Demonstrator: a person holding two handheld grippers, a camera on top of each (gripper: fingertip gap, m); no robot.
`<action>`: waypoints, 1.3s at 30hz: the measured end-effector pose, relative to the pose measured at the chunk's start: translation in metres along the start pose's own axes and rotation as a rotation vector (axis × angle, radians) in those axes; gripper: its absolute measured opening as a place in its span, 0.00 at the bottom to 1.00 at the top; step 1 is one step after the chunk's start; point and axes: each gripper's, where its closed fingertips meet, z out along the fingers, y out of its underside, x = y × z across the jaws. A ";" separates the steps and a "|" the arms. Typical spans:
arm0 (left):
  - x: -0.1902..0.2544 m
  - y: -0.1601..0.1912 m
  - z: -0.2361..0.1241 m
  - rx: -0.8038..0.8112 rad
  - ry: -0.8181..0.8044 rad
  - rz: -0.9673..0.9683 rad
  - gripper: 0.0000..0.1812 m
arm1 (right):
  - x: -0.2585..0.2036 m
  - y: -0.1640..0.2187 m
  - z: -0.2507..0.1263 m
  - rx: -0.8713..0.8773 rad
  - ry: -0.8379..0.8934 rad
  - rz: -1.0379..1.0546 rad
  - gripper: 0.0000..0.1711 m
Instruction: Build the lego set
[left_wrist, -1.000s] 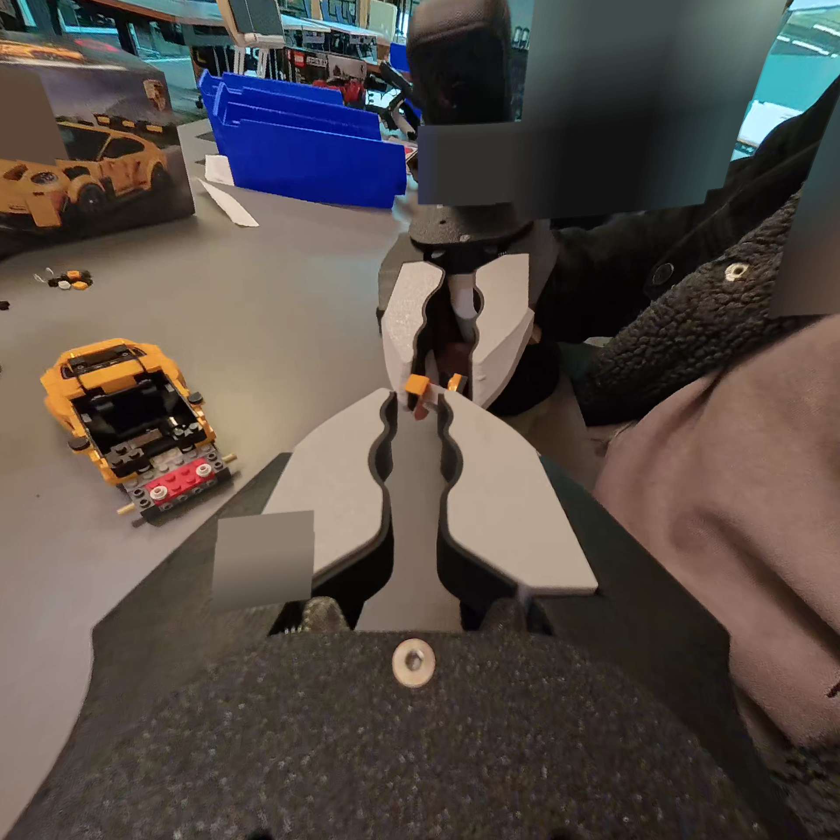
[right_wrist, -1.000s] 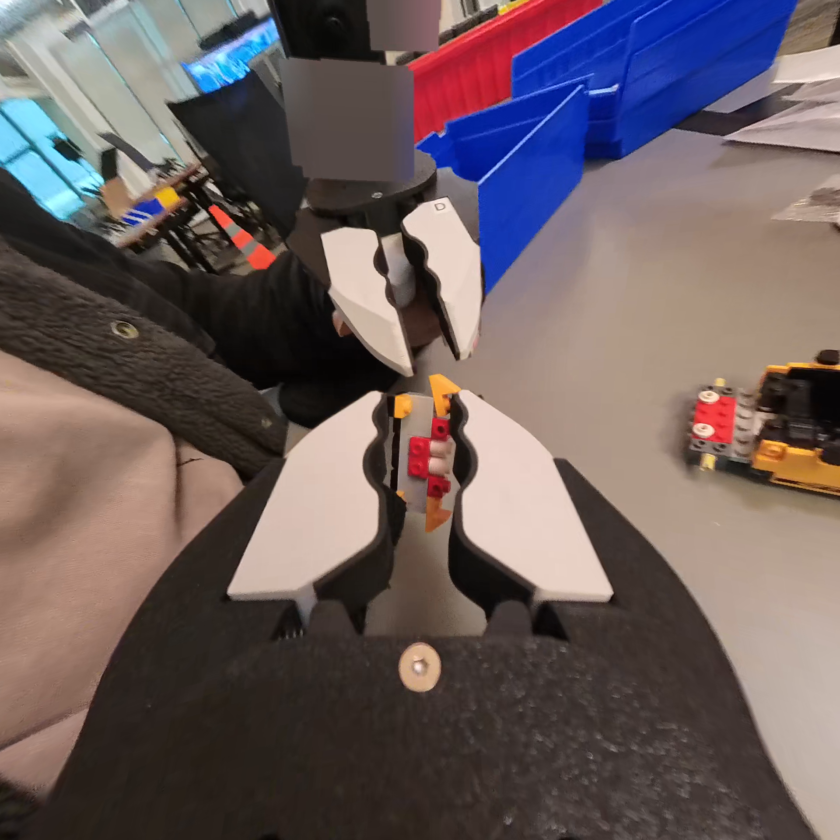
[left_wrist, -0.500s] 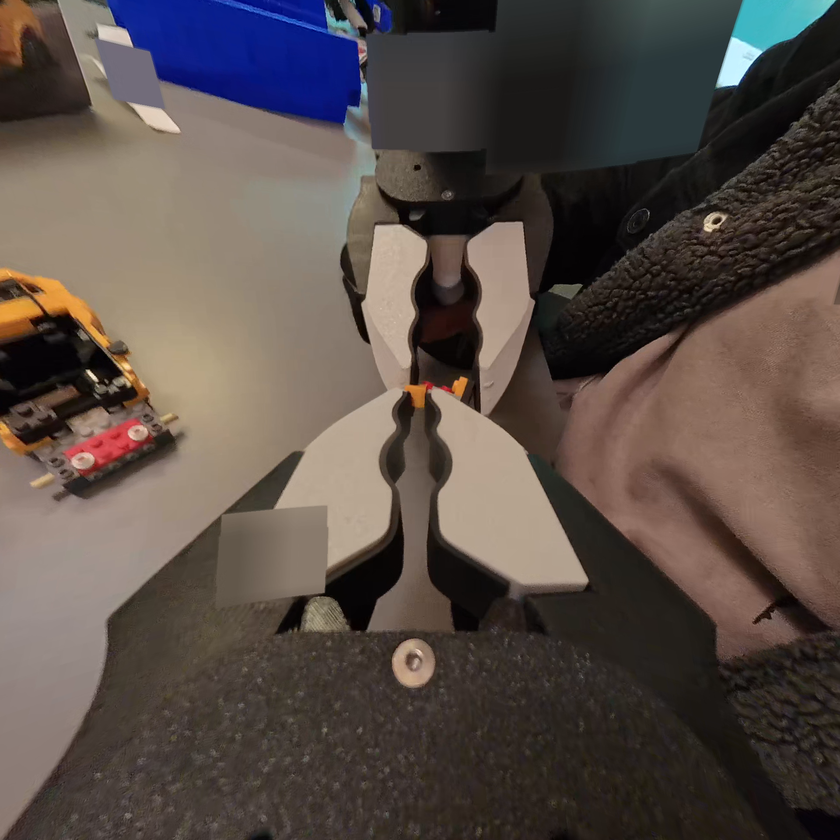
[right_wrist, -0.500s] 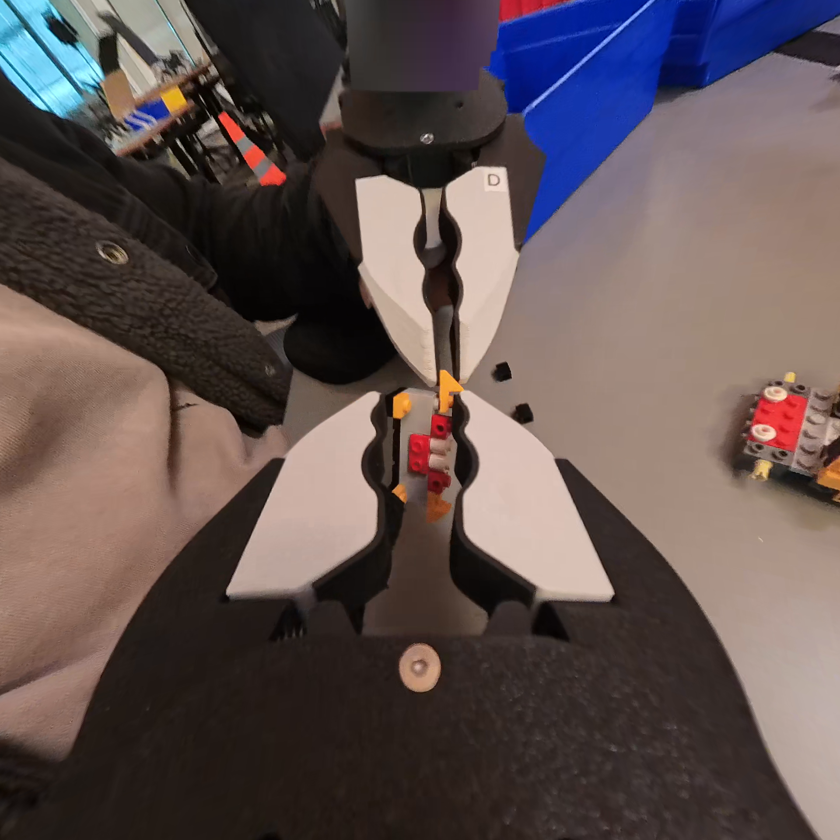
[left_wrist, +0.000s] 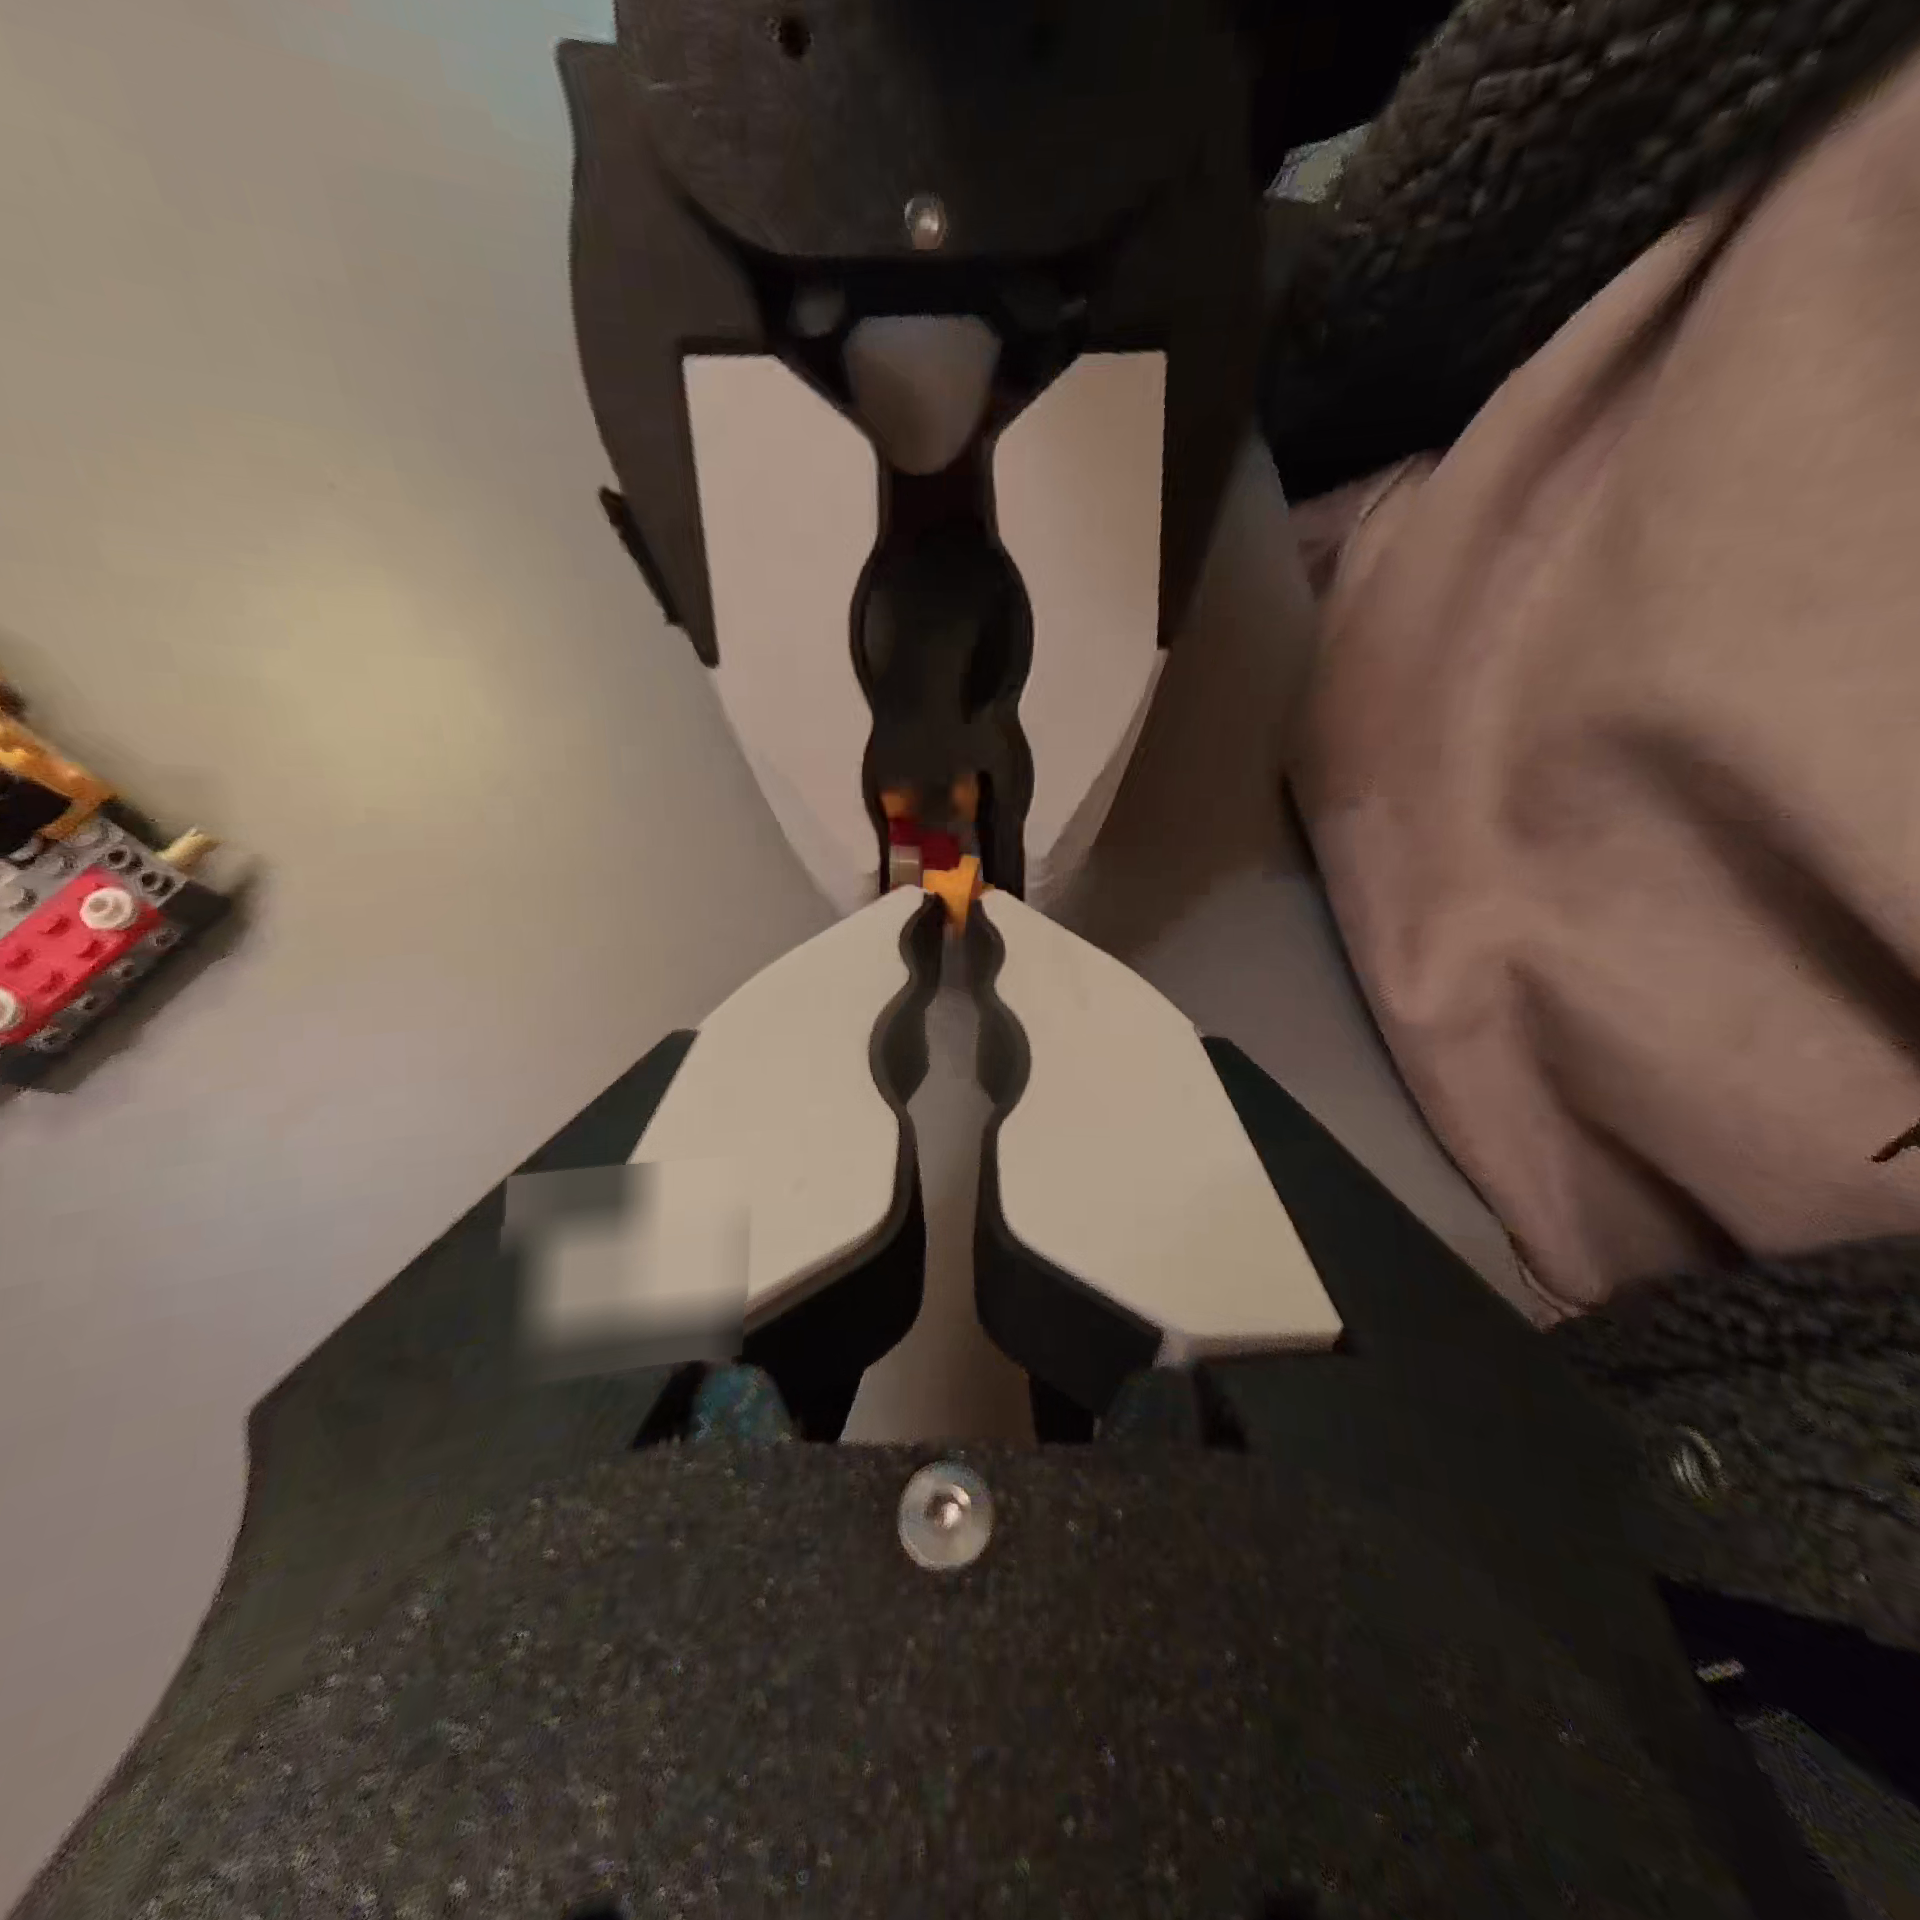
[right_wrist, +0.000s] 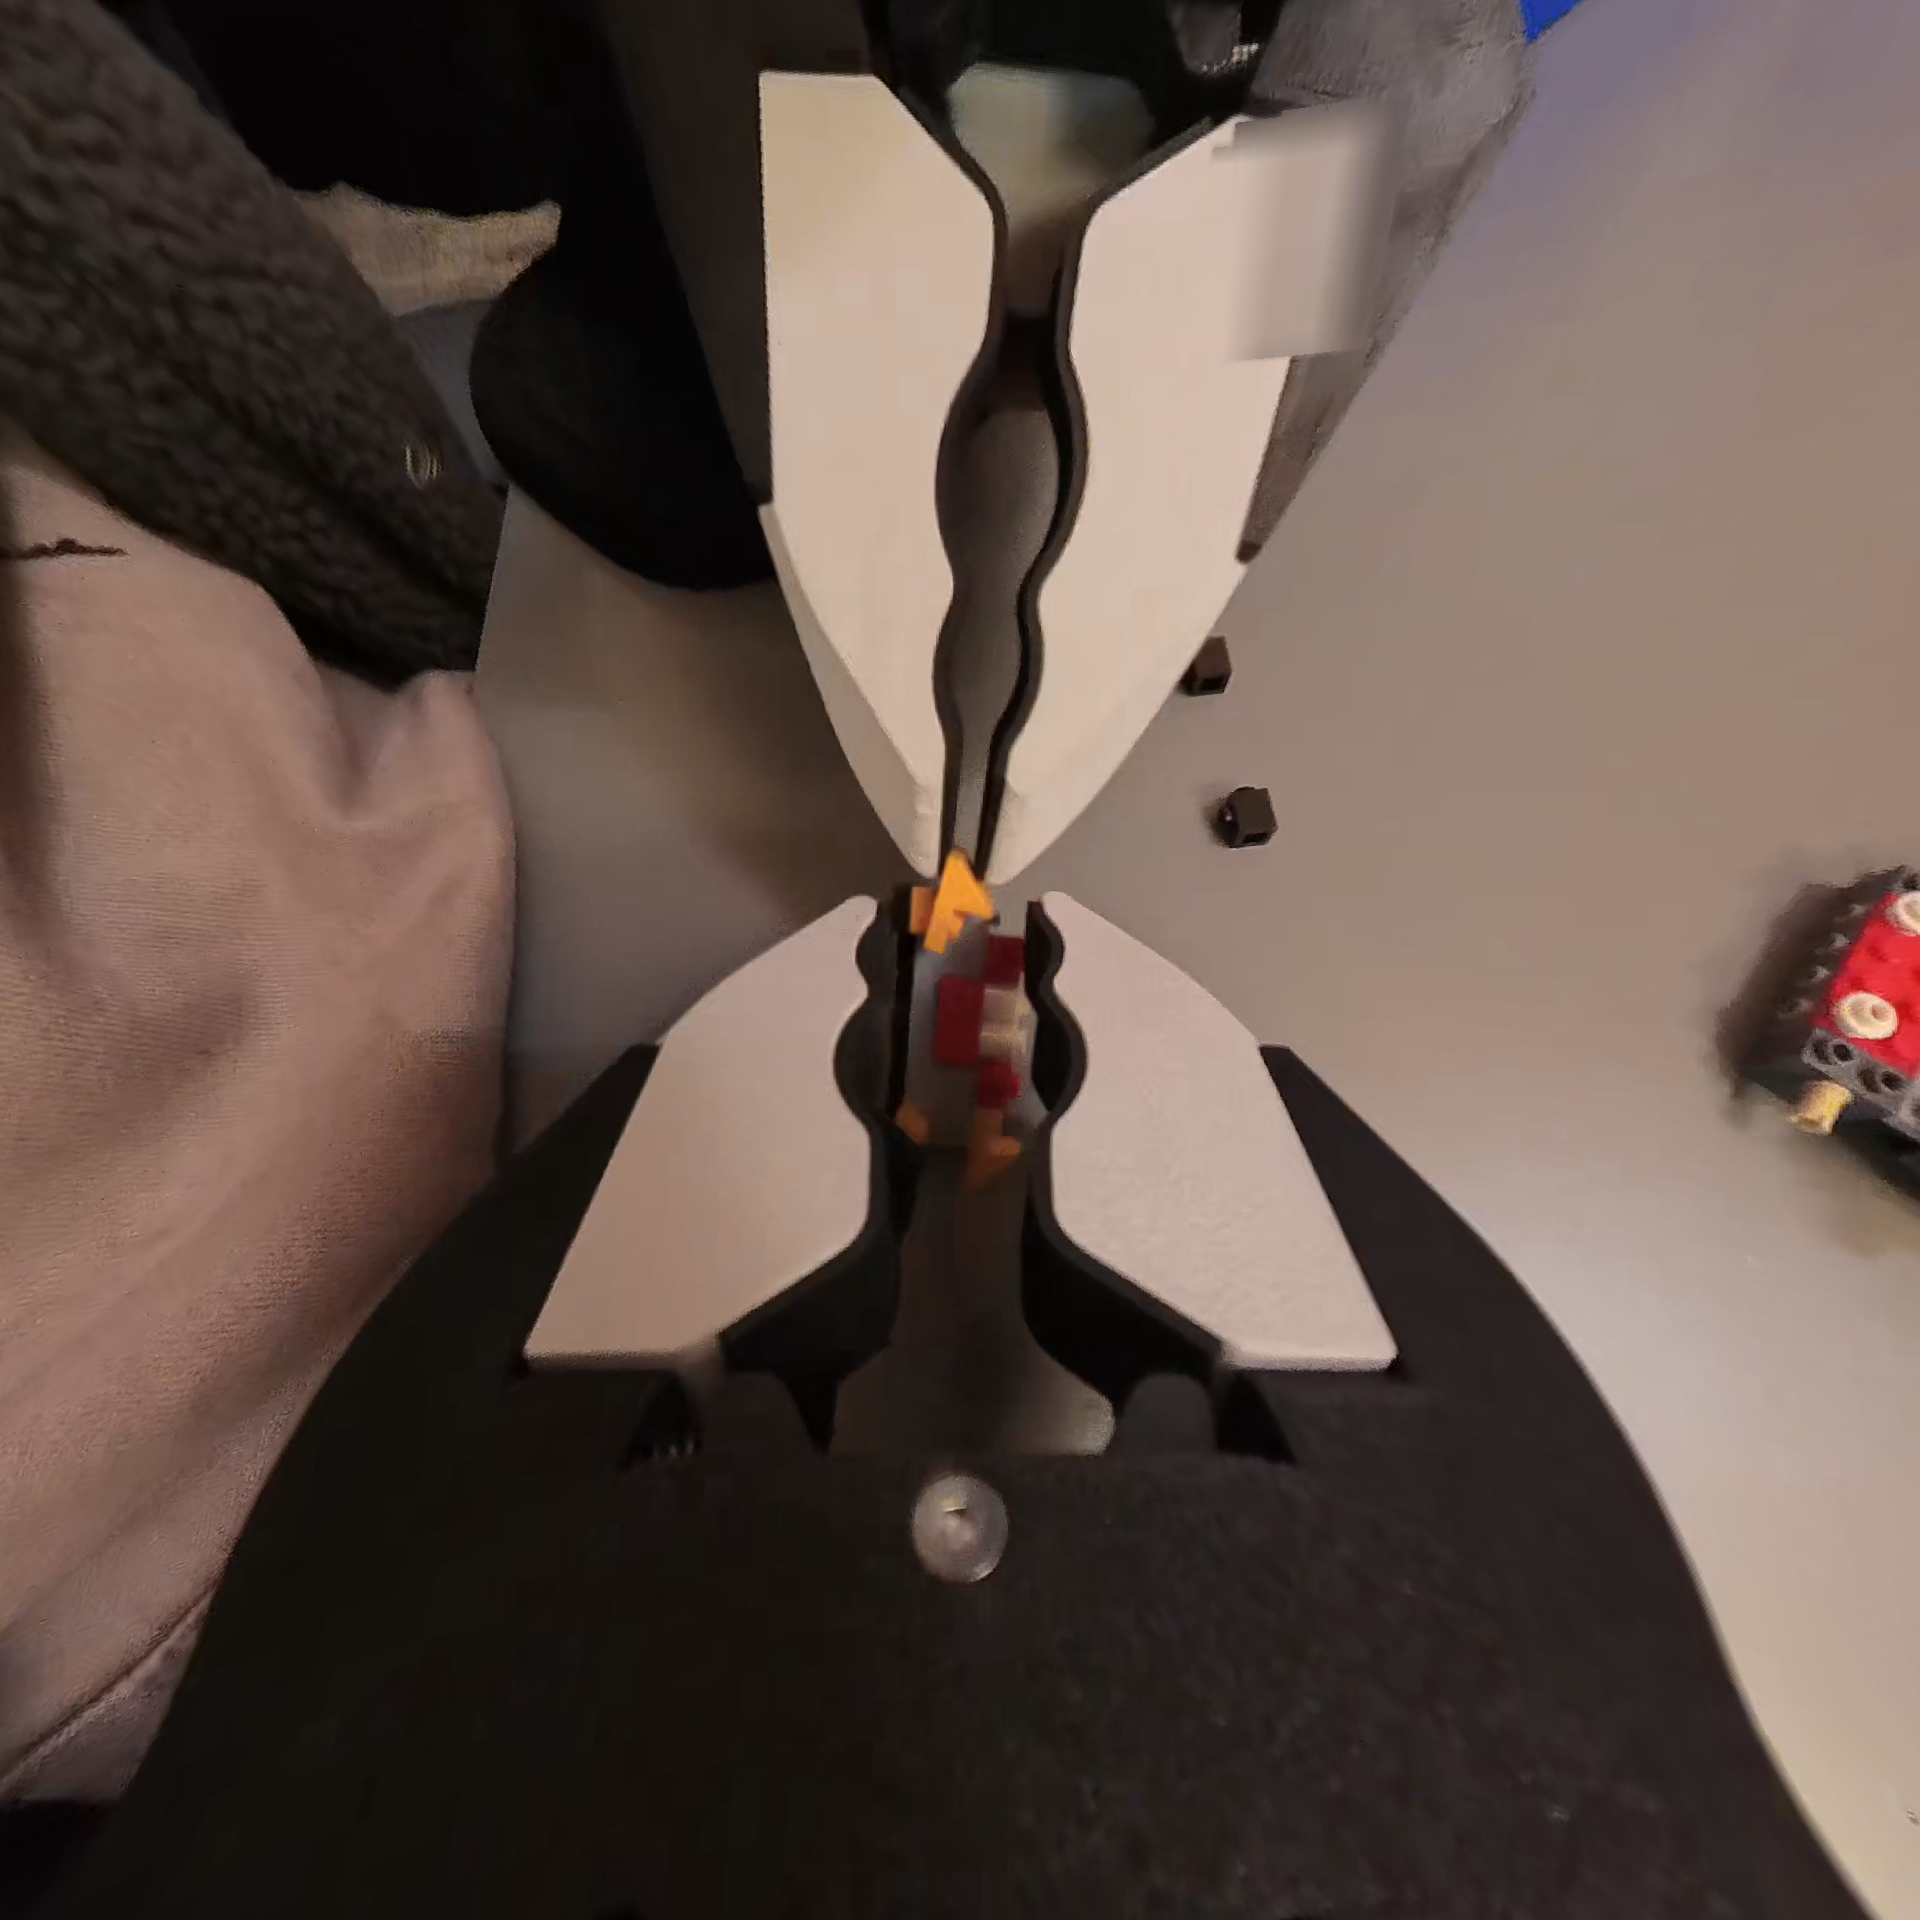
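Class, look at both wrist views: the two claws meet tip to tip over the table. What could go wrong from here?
1. The left claw pinches only the tip of the orange piece; pressing could make it slip out.
2. Pushing off-line could twist the small assembly in the right claw.
3. A dropped piece might land among the loose black bricks.

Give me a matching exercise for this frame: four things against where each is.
Things:
1. small orange piece
2. red and grey sub-assembly
3. two loose black pieces
4. partly built car

Places:
A. lying on the table, gripped by nothing
B. pinched at the left gripper tips
C. on the table beside the left gripper
D. between the right gripper fingers

Pairs: 1-B, 2-D, 3-C, 4-A
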 end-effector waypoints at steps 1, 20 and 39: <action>-0.001 0.003 0.003 -0.023 -0.019 0.018 0.02 | -0.002 0.001 0.001 -0.013 -0.013 -0.017 0.11; -0.004 0.028 0.009 -0.042 -0.125 -0.024 0.02 | -0.010 0.034 0.000 -0.270 0.057 -0.199 0.14; -0.008 0.034 0.024 -0.120 -0.185 0.033 0.07 | -0.001 0.039 -0.009 -0.334 -0.003 -0.303 0.17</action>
